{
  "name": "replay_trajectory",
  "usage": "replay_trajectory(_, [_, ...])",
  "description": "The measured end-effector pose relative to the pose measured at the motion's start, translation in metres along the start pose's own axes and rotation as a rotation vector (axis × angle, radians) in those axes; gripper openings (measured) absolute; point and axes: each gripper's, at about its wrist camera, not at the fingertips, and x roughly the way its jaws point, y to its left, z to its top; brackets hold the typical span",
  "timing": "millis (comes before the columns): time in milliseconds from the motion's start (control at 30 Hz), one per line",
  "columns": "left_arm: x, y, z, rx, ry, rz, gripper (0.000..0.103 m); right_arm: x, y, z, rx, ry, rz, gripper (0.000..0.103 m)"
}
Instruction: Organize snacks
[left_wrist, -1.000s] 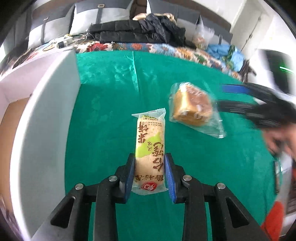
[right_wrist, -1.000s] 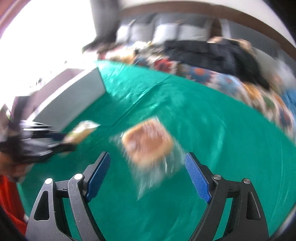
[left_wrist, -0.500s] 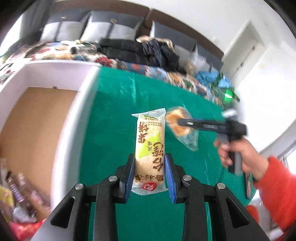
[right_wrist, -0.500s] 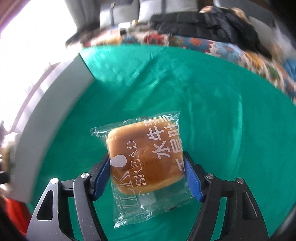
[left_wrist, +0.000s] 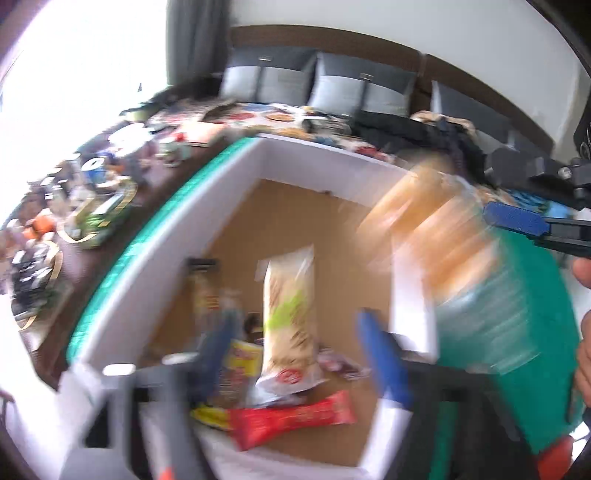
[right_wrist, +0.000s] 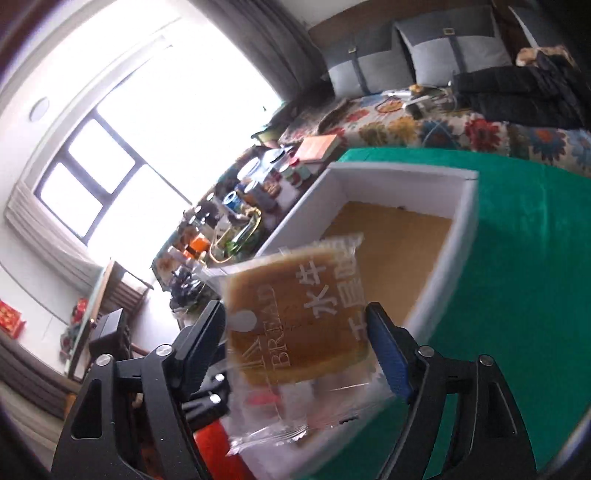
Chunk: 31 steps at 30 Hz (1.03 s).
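My left gripper (left_wrist: 295, 354) is open over the white box (left_wrist: 166, 243). The yellow-green rice-cracker packet (left_wrist: 290, 321) sits between its spread fingers, loose, above the box's brown floor; the view is blurred. My right gripper (right_wrist: 295, 339) is shut on the wrapped bread bun (right_wrist: 295, 314) and holds it in the air at the box's near wall (right_wrist: 447, 266). The bun also shows, blurred, in the left wrist view (left_wrist: 436, 236), at the right edge of the box.
Several snack packets lie in the box, among them a red bar (left_wrist: 295, 419) and a yellow pack (left_wrist: 242, 356). The box stands on a green cloth (right_wrist: 528, 236). A cluttered dark side table (left_wrist: 66, 206) stands left of it, a sofa (right_wrist: 443, 122) behind.
My left gripper swung left over the box and opened, letting go of the rice-cracker packet. My right gripper lifted the bread bun and carried it to the box.
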Motion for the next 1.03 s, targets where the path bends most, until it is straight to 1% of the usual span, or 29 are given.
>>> replay_trajectory(33, [-0.006, 0.006, -0.003, -0.001, -0.025, 0.033, 0.098, 0.011, 0.012, -0.001, -0.016, 0.014, -0.033, 0.082])
replay_trajectory(67, [-0.01, 0.009, -0.006, 0.005, -0.044, 0.058, 0.099, 0.021, 0.027, -0.001, -0.056, 0.011, -0.093, 0.082])
replay_trajectory(133, [-0.018, 0.011, -0.008, 0.03, -0.068, 0.143, 0.099, 0.025, 0.042, -0.001, -0.116, -0.006, -0.173, 0.082])
replay_trajectory(233, [-0.033, 0.01, -0.015, 0.058, -0.113, 0.261, 0.099, 0.021, 0.053, -0.004, -0.156, -0.012, -0.202, 0.082])
replay_trajectory(267, [-0.038, 0.008, -0.015, 0.056, -0.136, 0.308, 0.102, 0.016, 0.055, -0.006, -0.165, -0.014, -0.214, 0.082])
replay_trajectory(333, [-0.048, 0.011, -0.02, 0.056, -0.167, 0.363, 0.103, 0.007, 0.06, -0.013, -0.19, -0.02, -0.25, 0.082])
replay_trajectory(367, [-0.053, 0.01, -0.021, 0.054, -0.185, 0.364, 0.103, 0.004, 0.061, -0.017, -0.205, -0.026, -0.275, 0.082])
replay_trajectory(400, [-0.058, 0.012, -0.023, 0.051, -0.185, 0.352, 0.103, 0.001, 0.063, -0.023, -0.219, -0.033, -0.3, 0.082])
replay_trajectory(467, [-0.06, 0.012, -0.024, 0.035, -0.151, 0.308, 0.103, -0.008, 0.065, -0.036, -0.234, -0.039, -0.353, 0.082])
replay_trajectory(533, [-0.055, 0.017, -0.024, 0.004, -0.082, 0.274, 0.103, -0.008, 0.066, -0.047, -0.233, -0.027, -0.394, 0.082])
replay_trajectory(567, [-0.053, 0.018, -0.025, -0.008, -0.068, 0.263, 0.103, -0.007, 0.066, -0.054, -0.229, -0.014, -0.416, 0.082])
replay_trajectory(633, [-0.056, 0.019, -0.029, -0.032, -0.076, 0.22, 0.103, -0.007, 0.065, -0.064, -0.226, 0.004, -0.449, 0.082])
replay_trajectory(767, [-0.06, 0.02, -0.031, -0.041, -0.077, 0.184, 0.103, -0.002, 0.071, -0.079, -0.241, 0.037, -0.479, 0.082])
replay_trajectory(900, [-0.064, 0.023, -0.03, -0.058, -0.068, 0.133, 0.103, 0.0, 0.075, -0.084, -0.24, 0.047, -0.481, 0.082])
replay_trajectory(933, [-0.067, 0.025, -0.03, -0.069, -0.075, 0.127, 0.103, 0.001, 0.075, -0.084, -0.237, 0.05, -0.477, 0.082])
replay_trajectory(1033, [-0.074, 0.024, -0.029, -0.066, -0.097, 0.148, 0.103, -0.001, 0.078, -0.085, -0.243, 0.051, -0.466, 0.082])
